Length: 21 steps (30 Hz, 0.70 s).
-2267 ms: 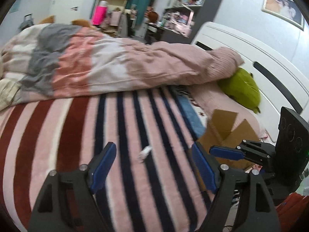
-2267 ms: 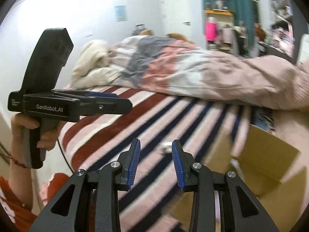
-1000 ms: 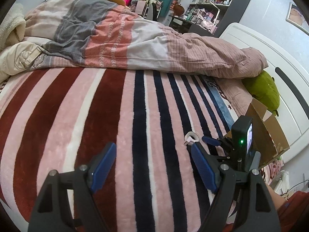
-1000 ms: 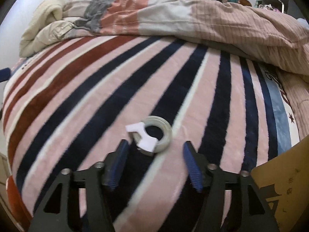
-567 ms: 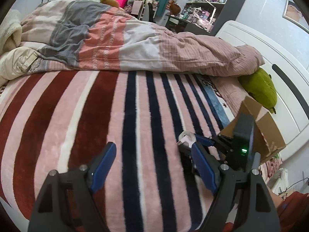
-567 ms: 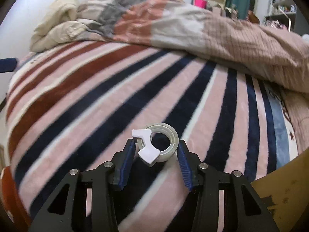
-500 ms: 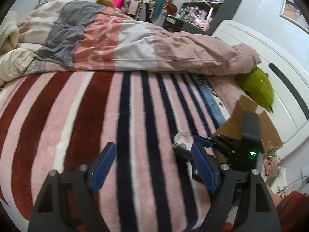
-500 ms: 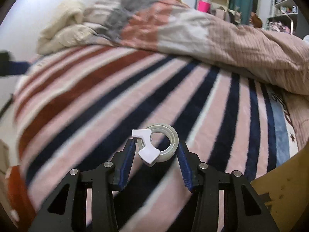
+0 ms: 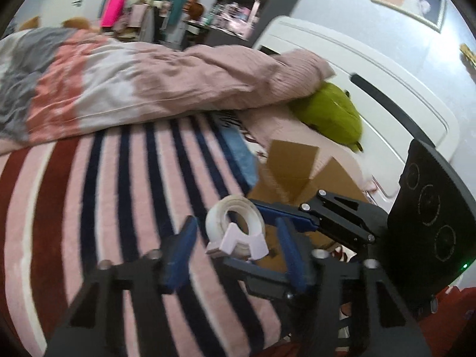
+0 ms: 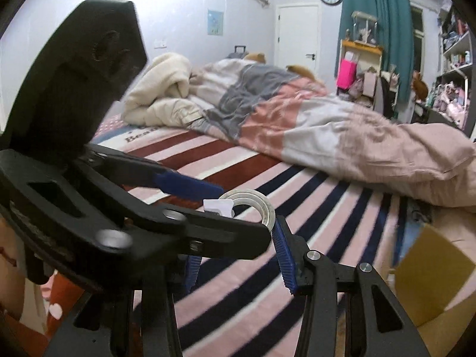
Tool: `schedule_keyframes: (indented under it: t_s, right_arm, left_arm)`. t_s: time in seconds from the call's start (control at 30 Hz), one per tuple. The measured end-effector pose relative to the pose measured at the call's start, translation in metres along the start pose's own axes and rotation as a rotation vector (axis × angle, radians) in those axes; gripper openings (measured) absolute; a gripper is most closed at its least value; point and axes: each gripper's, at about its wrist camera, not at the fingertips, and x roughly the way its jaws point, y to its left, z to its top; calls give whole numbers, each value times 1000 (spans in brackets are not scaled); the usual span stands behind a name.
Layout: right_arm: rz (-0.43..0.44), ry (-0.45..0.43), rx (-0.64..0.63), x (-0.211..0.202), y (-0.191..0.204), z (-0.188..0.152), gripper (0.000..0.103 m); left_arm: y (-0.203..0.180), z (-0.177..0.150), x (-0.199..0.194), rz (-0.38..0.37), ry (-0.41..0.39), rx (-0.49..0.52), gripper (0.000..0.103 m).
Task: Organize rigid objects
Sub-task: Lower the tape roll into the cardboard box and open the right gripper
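A clear tape roll with a white plastic cutter (image 9: 236, 227) is lifted off the striped blanket. My right gripper (image 10: 238, 255) is shut on it; the roll (image 10: 258, 203) shows at its fingertips. In the left wrist view the right gripper (image 9: 267, 223) reaches in from the right and holds the roll between my left gripper's fingers. My left gripper (image 9: 235, 250) is open around the roll, its pads apart from it. In the right wrist view the left gripper (image 10: 190, 187) crosses in front and hides my right gripper's left finger.
An open cardboard box (image 9: 300, 166) stands at the right edge of the bed, also in the right wrist view (image 10: 428, 270). A rumpled pink and grey duvet (image 9: 142, 83) lies across the far side. A green plush (image 9: 333, 116) rests by the white headboard (image 9: 372, 71).
My right gripper closed on the tape roll, lifted it off the blanket and brought it toward the box. My left gripper moved close, so the roll now sits between its open fingers.
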Motion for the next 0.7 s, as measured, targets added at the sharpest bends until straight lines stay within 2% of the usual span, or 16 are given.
schedule_keyframes:
  t_s: [0.07, 0.3, 0.53, 0.63, 0.7]
  right_arm:
    - [-22, -14, 4, -12, -12, -4, 40]
    - [-127, -15, 53, -44, -58, -23, 40]
    - [-203, 39, 142, -65, -105, -43, 40]
    - [-213, 65, 160, -68, -116, -49, 40]
    - [-235, 101, 164, -67, -121, -54, 40]
  left_arm:
    - [-18, 9, 14, -9, 19, 42, 36]
    - [-65, 32, 64, -68, 89, 143, 36]
    - [-96, 43, 108, -119, 171, 208, 36]
    - [-98, 44, 118, -107, 201, 220, 39]
    - [-98, 45, 120, -96, 201, 220, 48]
